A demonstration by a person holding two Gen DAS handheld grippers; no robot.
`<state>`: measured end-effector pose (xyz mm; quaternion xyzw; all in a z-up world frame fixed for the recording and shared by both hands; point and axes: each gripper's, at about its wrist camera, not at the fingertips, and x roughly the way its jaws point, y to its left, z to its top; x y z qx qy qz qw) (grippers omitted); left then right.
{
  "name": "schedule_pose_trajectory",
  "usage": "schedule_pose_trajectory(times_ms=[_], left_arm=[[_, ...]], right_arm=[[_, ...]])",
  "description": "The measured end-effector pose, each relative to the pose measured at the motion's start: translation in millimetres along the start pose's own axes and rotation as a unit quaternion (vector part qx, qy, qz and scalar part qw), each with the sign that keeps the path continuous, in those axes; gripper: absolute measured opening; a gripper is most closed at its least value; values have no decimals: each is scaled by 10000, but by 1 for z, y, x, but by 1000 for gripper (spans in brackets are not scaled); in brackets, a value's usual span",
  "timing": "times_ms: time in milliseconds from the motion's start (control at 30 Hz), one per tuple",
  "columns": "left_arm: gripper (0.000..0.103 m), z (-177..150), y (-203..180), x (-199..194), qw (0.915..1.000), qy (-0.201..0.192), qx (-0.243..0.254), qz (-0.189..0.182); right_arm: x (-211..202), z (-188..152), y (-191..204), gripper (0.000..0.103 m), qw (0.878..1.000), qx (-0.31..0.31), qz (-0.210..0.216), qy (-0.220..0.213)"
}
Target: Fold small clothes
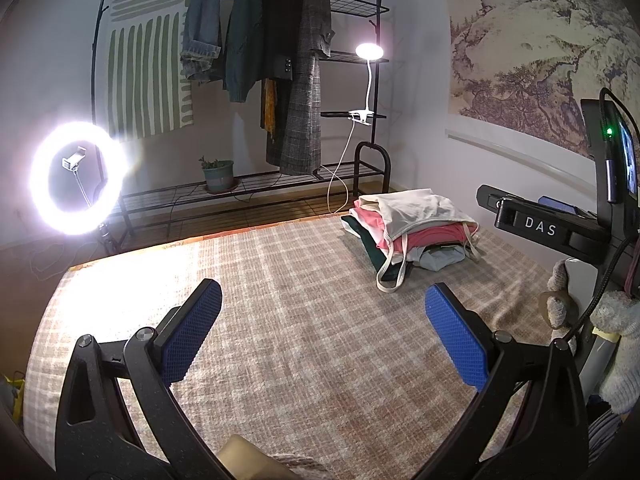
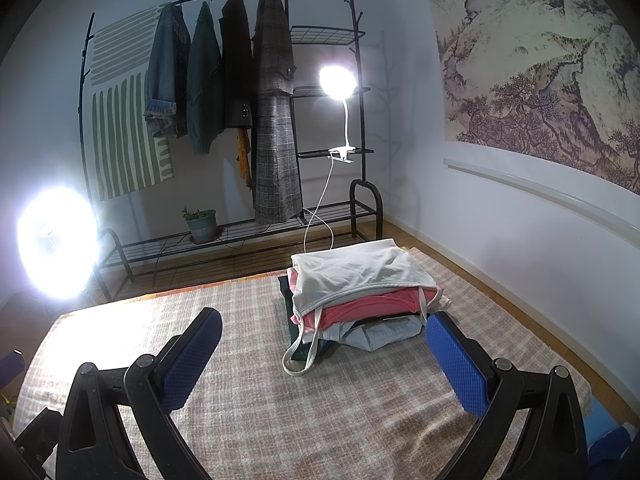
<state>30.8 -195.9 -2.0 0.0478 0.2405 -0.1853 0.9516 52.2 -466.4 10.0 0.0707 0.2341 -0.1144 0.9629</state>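
Observation:
A pile of small clothes (image 1: pixel 412 232) lies at the far right of the checked blanket (image 1: pixel 280 280): a cream strappy top on top, pink, dark green and pale blue pieces under it. In the right wrist view the pile (image 2: pixel 360 292) is close ahead, slightly right of centre. My left gripper (image 1: pixel 324 312) is open and empty above the bare blanket, well short and left of the pile. My right gripper (image 2: pixel 324 340) is open and empty, its right finger (image 2: pixel 456 360) just beside the pile's near right corner. The right gripper's body (image 1: pixel 544 228) shows at the right of the left wrist view.
A black clothes rack (image 2: pixel 248 120) with hanging coats stands behind the blanket, with a clip lamp (image 2: pixel 338 80) and a potted plant (image 2: pixel 200 224). A bright ring light (image 1: pixel 76 178) stands at the left. Plush toys (image 1: pixel 616 340) sit at the blanket's right edge.

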Motion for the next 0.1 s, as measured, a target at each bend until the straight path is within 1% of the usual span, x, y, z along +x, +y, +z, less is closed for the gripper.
schedule_pose_trajectory(times_ms=[100], left_arm=[[103,0,0,0,10000,14,-30,-1]], right_arm=[[0,0,0,103,10000,-2,1,0]])
